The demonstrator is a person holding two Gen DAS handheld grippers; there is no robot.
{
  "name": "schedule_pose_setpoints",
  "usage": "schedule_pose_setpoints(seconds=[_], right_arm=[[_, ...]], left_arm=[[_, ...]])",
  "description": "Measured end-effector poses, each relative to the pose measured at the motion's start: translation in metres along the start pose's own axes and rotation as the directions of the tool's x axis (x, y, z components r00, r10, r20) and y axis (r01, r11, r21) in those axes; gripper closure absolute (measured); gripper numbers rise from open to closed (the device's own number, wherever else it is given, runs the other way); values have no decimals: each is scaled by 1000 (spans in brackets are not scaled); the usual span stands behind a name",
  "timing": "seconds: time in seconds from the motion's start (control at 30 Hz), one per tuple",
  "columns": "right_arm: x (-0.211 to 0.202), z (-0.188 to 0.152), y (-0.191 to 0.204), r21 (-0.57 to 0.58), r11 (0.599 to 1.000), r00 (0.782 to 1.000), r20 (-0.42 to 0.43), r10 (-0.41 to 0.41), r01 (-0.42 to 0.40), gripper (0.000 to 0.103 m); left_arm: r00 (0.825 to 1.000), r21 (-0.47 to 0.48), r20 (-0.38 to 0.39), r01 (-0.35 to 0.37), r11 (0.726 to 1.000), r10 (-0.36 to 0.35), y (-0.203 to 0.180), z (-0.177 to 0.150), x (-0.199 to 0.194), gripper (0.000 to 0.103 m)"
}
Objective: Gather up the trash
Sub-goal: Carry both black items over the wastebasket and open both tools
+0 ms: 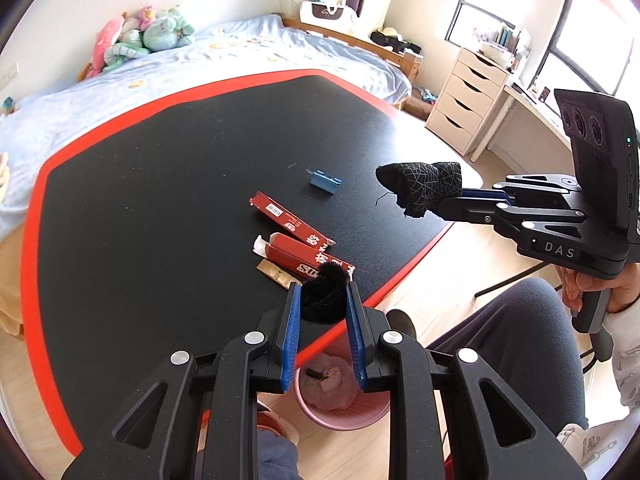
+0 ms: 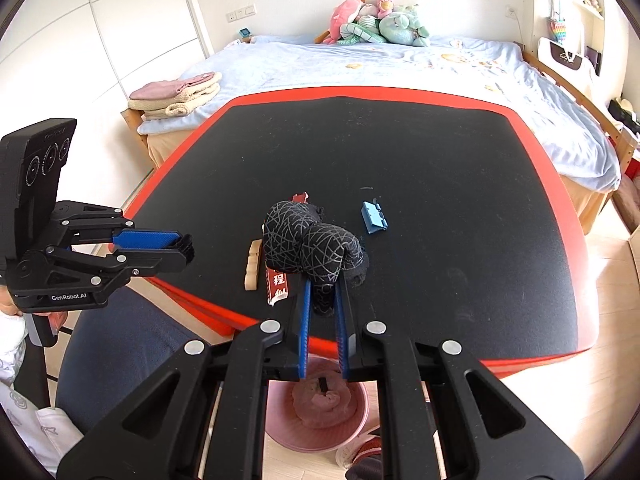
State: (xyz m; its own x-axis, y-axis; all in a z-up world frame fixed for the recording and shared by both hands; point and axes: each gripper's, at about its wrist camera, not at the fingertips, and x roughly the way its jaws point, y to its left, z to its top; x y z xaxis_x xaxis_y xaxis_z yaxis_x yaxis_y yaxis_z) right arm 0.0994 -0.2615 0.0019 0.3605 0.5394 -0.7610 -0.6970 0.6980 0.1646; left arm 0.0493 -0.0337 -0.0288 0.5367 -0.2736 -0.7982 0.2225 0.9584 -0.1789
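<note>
- Left wrist view: the left gripper (image 1: 324,300) has its fingers (image 1: 294,312) closed most of the way on a fuzzy black clump (image 1: 325,294), pinched between the blue pads just past the near edge of the counter (image 1: 160,160). The pink bin (image 1: 340,400) stands on the floor directly beneath and already has crumpled scraps in it.
- Same view: the right gripper (image 1: 424,192) holds a black patterned cloth (image 1: 420,186) in the air over the counter's right edge. Red cartons (image 1: 308,252), a tan strip (image 1: 276,272) and a small blue piece (image 1: 325,181) lie on the counter, so I judge the collecting roughly half done.
- Right wrist view: the right gripper (image 2: 323,300) is clamped nearly shut on the patterned cloth (image 2: 308,244), which bulges above the fingertips. The bin (image 2: 320,412) sits below. The left gripper (image 2: 182,246) grips its dark clump (image 2: 188,248) off the counter's left edge.
</note>
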Motion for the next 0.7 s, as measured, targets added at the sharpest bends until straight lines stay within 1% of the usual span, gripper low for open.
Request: schedule_pose_setpoints(seconds=[0.13,0.37,0.7], right_arm=[[-20,-19,5,13,1000,1000,-1,-4,4,93],[-41,-50,16,24,1000,1000,-22,3,-3,93],[-52,-79,31,31,999,999,-42,21,-20,92]], left_arm=[[1000,14,-1,6,1000,-6,-13,-7,-5,81],[1000,24,-9,17,1000,-17,-30,-23,-11,81],[999,37,-30,30,999,-29,-48,-43,-11,81]])
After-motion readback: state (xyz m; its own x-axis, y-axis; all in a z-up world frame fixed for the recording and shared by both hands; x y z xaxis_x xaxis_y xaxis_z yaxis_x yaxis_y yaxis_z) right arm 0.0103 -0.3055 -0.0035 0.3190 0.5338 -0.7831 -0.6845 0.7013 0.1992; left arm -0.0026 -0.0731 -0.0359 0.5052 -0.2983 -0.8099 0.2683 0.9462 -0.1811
